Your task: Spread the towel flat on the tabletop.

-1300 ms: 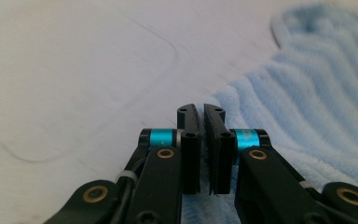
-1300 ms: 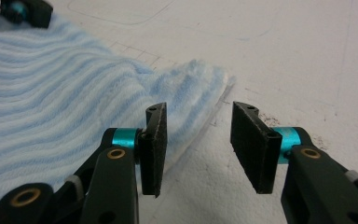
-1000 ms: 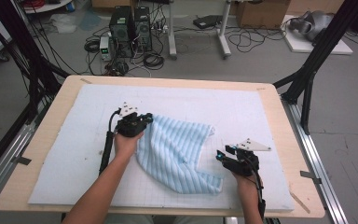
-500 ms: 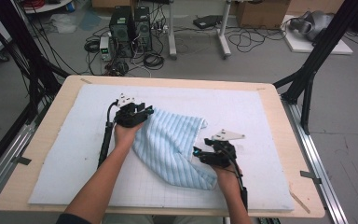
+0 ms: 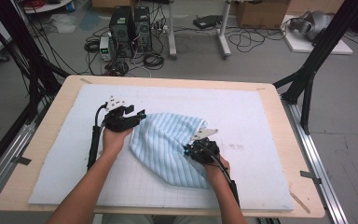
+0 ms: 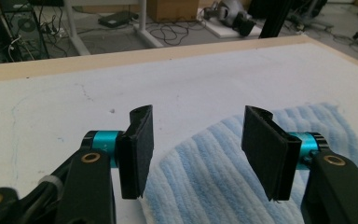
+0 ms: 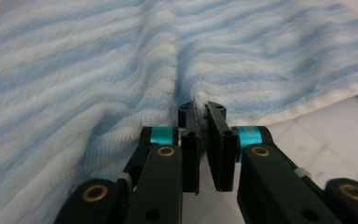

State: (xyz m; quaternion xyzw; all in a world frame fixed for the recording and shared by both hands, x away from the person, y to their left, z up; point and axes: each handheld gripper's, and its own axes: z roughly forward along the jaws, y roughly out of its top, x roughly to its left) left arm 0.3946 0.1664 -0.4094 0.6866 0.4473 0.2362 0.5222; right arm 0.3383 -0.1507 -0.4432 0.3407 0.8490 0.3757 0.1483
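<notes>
On the left of the table, the left gripper (image 5: 137, 115) sits at the towel's upper left edge, held by the person's left hand (image 5: 114, 140). Its jaws stand wide apart with nothing between them. In the left gripper view, the left gripper (image 6: 196, 147) hangs just over the near edge of the towel (image 6: 223, 186), and the white mat (image 6: 74, 107) stretches away beyond the two black pads (image 6: 137, 149).

Move to the middle: the blue-and-white striped towel (image 5: 168, 144) lies rumpled on the white mat (image 5: 261, 121), roughly centre of the wooden table (image 5: 289, 154), bunched up higher toward its upper right corner and running down to a point near the person's right forearm.

On to the right side: the right gripper (image 5: 189, 150) is at the towel's right edge, the right hand (image 5: 216, 168) behind it. In the right gripper view, the right gripper (image 7: 201, 112) has its jaws closed down narrow on a fold of the towel (image 7: 98, 70), a pinch of cloth caught between the tips, with a crease running up from the pinch. The towel's pale hem (image 7: 317, 100) slants off to the right over the mat.
</notes>
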